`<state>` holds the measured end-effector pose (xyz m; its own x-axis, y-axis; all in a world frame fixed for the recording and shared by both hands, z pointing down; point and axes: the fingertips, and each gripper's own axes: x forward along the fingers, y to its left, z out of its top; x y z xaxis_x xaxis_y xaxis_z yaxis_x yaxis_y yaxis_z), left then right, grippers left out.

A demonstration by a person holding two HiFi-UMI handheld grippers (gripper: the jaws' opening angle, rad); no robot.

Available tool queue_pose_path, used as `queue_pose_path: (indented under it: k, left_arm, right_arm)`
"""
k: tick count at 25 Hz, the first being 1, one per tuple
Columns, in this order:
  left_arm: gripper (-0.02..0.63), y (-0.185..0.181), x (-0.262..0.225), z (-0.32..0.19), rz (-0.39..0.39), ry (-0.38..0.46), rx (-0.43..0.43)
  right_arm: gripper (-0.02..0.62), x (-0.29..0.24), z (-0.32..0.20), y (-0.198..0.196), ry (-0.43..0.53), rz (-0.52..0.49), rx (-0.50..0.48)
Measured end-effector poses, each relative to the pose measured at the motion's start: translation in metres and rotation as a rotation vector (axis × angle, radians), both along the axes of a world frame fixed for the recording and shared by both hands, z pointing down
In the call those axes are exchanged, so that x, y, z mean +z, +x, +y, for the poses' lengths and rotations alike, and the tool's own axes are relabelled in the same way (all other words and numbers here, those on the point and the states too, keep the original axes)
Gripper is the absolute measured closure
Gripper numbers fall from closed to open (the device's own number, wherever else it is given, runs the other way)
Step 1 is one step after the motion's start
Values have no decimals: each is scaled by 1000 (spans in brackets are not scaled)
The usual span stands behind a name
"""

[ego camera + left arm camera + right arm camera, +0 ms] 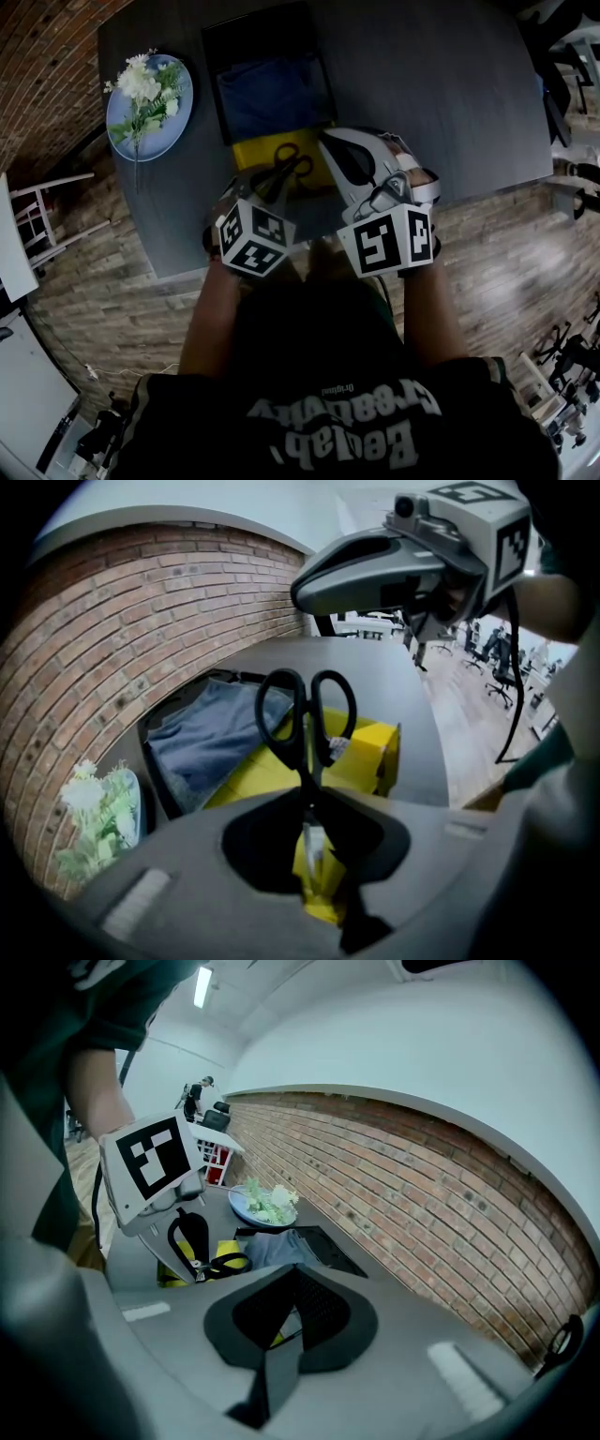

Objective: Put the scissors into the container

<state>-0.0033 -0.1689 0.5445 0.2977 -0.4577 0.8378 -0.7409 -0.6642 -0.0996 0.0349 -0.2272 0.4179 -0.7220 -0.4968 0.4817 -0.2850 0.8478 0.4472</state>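
Note:
Black-handled scissors (pixel 281 169) hang over a yellow container (pixel 251 150) on the dark table. My left gripper (pixel 265 192) is shut on their blades. In the left gripper view the scissors (pixel 305 714) point handles-away from my left gripper (pixel 307 808), above the yellow container (pixel 367 754). My right gripper (pixel 330 142) hovers just right of the scissors with its jaws together and nothing in them. In the right gripper view my right gripper (pixel 281 1327) looks toward the scissors (pixel 202 1252) and the left gripper's marker cube (pixel 150 1166).
A black tray (pixel 214 56) holding a blue cloth (pixel 272 94) lies just beyond the yellow container. A blue plate (pixel 114 117) with white flowers (pixel 145 86) sits at the table's far left. The table's near edge (pixel 178 272) is close to the person's body. A brick wall (pixel 141 621) stands behind.

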Motion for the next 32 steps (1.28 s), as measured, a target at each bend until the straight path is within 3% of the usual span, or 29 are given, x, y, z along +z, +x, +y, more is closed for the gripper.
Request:
queue_pose_path:
  k: [16,32]
  left_arm:
    - [546,5,17,-1,35,-39,11]
    - [546,9,26,-1,20,-87,43]
  right_arm:
    - [589,23,-4,4,-57,20,27]
    - [589,35,-7,27,-94,45,86]
